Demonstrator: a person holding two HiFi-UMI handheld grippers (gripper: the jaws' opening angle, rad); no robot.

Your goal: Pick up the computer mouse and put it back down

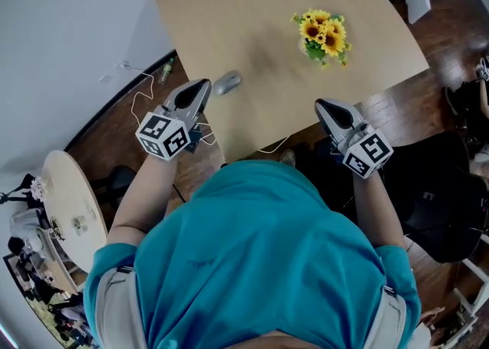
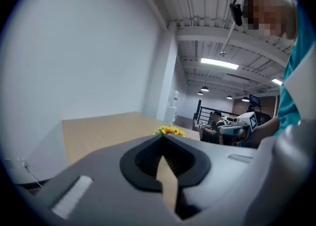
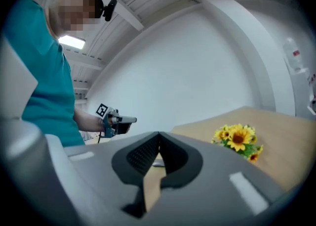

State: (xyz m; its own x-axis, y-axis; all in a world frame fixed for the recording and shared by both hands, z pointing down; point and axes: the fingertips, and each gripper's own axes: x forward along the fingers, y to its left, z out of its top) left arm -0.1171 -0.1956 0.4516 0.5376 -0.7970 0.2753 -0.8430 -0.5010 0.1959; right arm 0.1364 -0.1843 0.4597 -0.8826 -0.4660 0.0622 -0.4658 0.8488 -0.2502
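Grey oval computer mouse (image 1: 228, 82) lay on light wooden table (image 1: 252, 19), centre-left of head view, just right of left gripper (image 1: 204, 85). Left gripper, right gripper (image 1: 322, 105): jaws closed, empty.

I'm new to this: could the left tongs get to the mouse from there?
Probably yes: the left tongs are close beside the mouse with nothing between, though they are shut and empty and must open first.
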